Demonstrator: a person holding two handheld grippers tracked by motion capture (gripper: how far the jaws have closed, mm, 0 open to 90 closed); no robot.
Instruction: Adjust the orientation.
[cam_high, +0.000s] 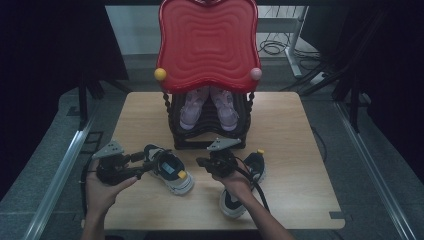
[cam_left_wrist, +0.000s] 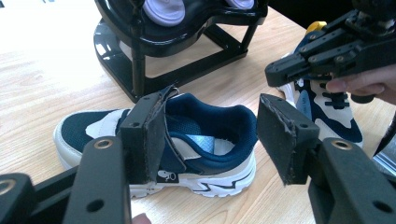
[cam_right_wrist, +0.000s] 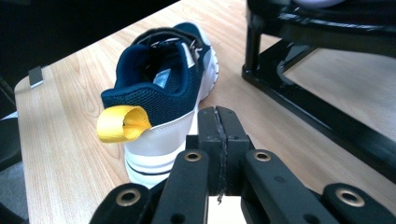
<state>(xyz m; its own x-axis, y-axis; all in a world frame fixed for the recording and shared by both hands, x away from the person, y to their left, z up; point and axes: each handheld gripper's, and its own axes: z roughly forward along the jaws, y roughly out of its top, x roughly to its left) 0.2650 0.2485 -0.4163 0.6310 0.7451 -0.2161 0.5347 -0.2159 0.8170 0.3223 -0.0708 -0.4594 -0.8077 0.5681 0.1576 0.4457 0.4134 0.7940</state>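
Observation:
Two navy and white sneakers lie on the wooden table (cam_high: 300, 150). The left sneaker (cam_high: 170, 172) (cam_left_wrist: 205, 140) (cam_right_wrist: 159, 84) has a yellow heel loop (cam_right_wrist: 123, 123). My left gripper (cam_high: 147, 162) (cam_left_wrist: 217, 135) stands open at that sneaker's side, its jaws spread across the ankle opening. A loose strap flap rises by the left pad; I cannot tell if they touch. My right gripper (cam_high: 201, 161) (cam_left_wrist: 275, 72) (cam_right_wrist: 218, 121) is shut on nothing, just behind the left sneaker's heel. The hand holding it hovers over the right sneaker (cam_high: 231, 205) (cam_left_wrist: 327, 107).
A black shoe rack (cam_high: 207, 137) (cam_right_wrist: 303, 93) with a red wavy top (cam_high: 207, 45) stands at the table's back middle. A pair of lilac shoes (cam_high: 192, 107) sits on it. Bare wood lies to the left, right and front. Metal rails run along both sides of the table.

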